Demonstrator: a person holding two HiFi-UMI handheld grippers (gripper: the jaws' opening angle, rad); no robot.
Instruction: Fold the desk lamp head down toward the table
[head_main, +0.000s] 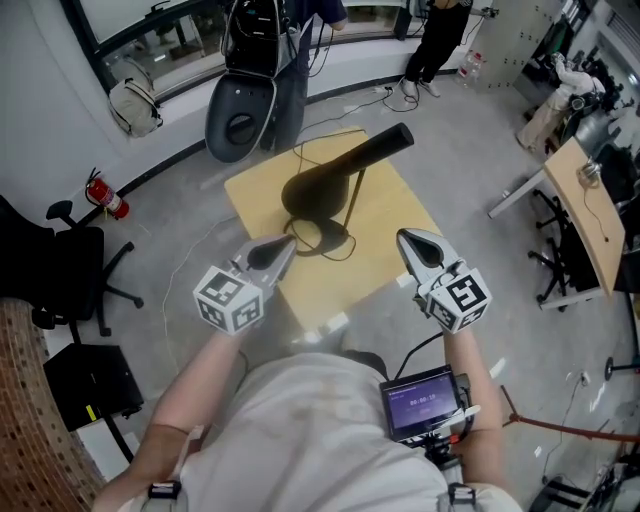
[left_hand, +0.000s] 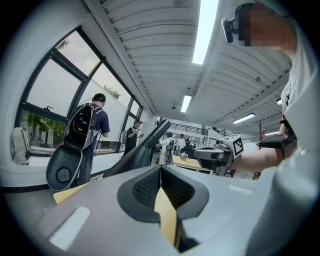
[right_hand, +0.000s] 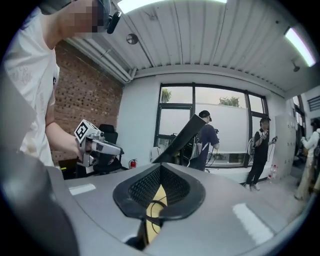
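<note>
At the far left of the head view one pale backpack (head_main: 133, 105) sits on the window ledge. Below it are one red fire extinguisher (head_main: 105, 198) against the wall and one black office chair (head_main: 62, 262).

Left of centre, the left gripper (head_main: 288, 245) is held over the near left edge of the table (head_main: 392, 235). Its own view shows its two jaws pressed together with nothing between them.

The single yellow table fills the middle of the frame, and the one black desk lamp (head_main: 335, 175) stands on it. The lamp's head is not folded down: it slants up toward the upper right. One dark cord (head_main: 325, 240) loops on the tabletop just below the lamp.

Right of centre, the right gripper (head_main: 407, 240) is over the table's near right edge. Its two jaws are likewise closed on each other and hold nothing. Both grippers are clear of the lamp, one on either side, and each carries one marker cube.

At the lower right one small lit screen (head_main: 420, 402) hangs at the person's waist. At the far right stands one wooden desk (head_main: 590, 215).

In the left gripper view two people with backpacks (left_hand: 94, 132) stand by the windows at the left.
</note>
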